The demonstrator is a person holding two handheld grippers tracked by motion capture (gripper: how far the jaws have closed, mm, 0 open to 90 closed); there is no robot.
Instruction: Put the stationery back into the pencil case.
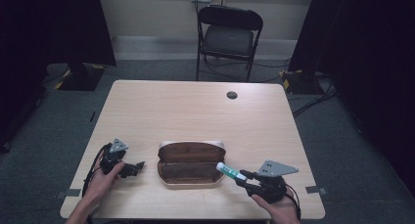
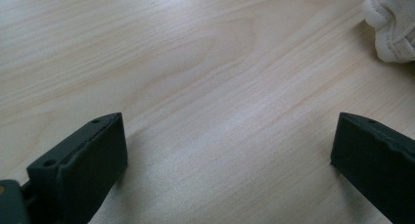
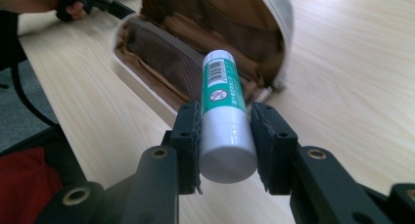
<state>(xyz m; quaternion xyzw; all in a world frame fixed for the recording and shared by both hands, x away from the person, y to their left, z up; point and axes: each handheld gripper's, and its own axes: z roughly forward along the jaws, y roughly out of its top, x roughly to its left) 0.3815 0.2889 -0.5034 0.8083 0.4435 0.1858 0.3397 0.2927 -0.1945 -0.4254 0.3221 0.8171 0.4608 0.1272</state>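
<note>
Right gripper (image 1: 244, 176): nearest item, at about 5 o'clock on the table; jaws clamped on the lower half of a glue stick, pads pressed to both its sides.
Glue stick (image 3: 224, 111): white tube with a green label and a barcode; held level, its free end pointing toward 10 o'clock, just at the case's near right corner.
Left gripper (image 1: 131, 168): at about 7 o'clock, resting low over bare wood; jaws spread wide, nothing between them.
White cloth (image 2: 394, 26): a pale stitched edge at the top right of the left gripper view; possibly the case's rim, though the close framing leaves it unsure.
Pencil case (image 1: 192, 164): brown, unzipped and lying open at 6 o'clock between the two grippers; mesh pocket inside one half, pale trim around the rim.
Table (image 1: 195, 106): light wood, round dark grommet (image 1: 232, 95) at about 1 o'clock.
Chair (image 1: 229, 38): black folding type, beyond the table at 12 o'clock.
Step in hand: by my reading, carrying the tube to the open case.
Next move: calls for bringing the tube over the near compartment, lowering it along the case's length, then releasing.
</note>
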